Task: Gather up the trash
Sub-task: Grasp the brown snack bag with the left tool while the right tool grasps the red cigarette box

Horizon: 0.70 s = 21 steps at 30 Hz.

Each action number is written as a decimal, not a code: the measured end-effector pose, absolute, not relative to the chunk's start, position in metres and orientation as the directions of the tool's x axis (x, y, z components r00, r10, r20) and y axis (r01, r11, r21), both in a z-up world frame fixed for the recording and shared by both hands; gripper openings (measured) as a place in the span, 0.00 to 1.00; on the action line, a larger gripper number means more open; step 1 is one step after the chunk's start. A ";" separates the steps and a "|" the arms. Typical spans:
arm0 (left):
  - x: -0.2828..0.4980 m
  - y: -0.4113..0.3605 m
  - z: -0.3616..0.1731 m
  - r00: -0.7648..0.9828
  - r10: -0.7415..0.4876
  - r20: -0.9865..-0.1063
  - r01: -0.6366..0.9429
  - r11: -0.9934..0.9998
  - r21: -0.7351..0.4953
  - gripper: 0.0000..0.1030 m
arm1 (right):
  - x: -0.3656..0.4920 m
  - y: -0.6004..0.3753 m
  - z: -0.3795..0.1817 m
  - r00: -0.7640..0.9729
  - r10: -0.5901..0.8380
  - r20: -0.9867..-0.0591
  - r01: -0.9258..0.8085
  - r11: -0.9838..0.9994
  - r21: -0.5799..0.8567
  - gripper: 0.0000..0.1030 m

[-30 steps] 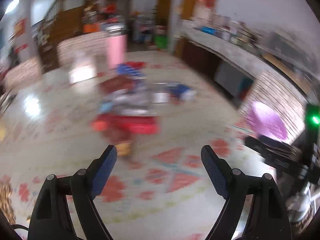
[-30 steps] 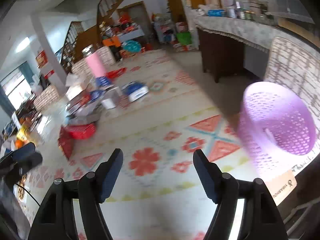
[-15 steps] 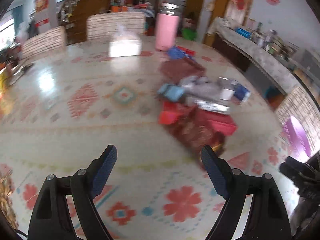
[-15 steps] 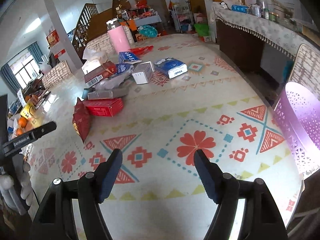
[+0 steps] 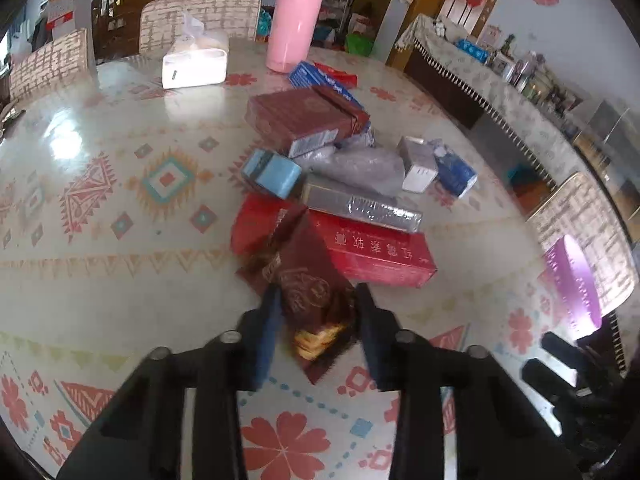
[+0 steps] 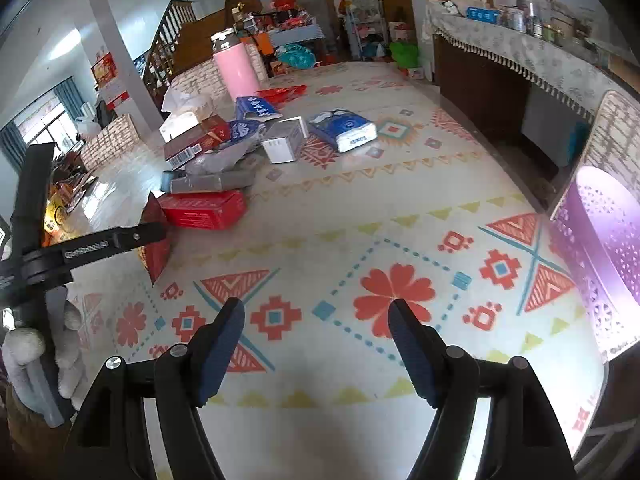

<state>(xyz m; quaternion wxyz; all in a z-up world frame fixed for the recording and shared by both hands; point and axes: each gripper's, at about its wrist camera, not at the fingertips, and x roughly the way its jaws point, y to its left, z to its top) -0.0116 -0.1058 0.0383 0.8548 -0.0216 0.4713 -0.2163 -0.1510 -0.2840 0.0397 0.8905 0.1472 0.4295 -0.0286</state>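
Note:
A pile of trash lies mid-table: a dark red snack bag (image 5: 310, 280), a red carton (image 5: 372, 250), a grey carton (image 5: 360, 204), a maroon box (image 5: 304, 120), a light blue box (image 5: 272, 174) and blue packs. My left gripper (image 5: 316, 308) has its jaws closed in around the snack bag's near end; it also shows in the right wrist view (image 6: 154, 236) beside that bag (image 6: 156, 248). My right gripper (image 6: 316, 332) is open and empty over bare tablecloth. A purple mesh basket (image 6: 604, 248) stands at the table's right edge.
A pink tumbler (image 5: 294, 20) and a white tissue box (image 5: 196, 62) stand at the far side. The patterned tablecloth (image 6: 360, 240) covers the table. Chairs (image 5: 584, 224) ring it. A sideboard (image 6: 520, 60) runs along the right wall.
My left gripper has swung back to the pile, dropped low and narrowed its jaws around the snack bag. My right gripper has stayed open and barely moved.

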 end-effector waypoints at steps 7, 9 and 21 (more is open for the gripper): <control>-0.008 -0.088 0.037 0.462 -0.427 -0.777 0.339 0.895 -0.289 0.31 | -0.112 -0.258 0.042 0.605 0.142 -0.783 0.054 0.974 0.219 0.77; -0.006 -0.085 0.037 0.457 -0.444 -0.771 0.342 0.888 -0.308 0.31 | -0.094 -0.247 0.044 0.609 0.143 -0.780 -0.008 0.985 0.175 0.82; 0.002 -0.066 0.035 0.381 -0.529 -0.758 0.338 0.843 -0.418 0.32 | 0.016 -0.217 0.024 0.533 0.184 -0.826 -0.200 0.976 0.088 0.87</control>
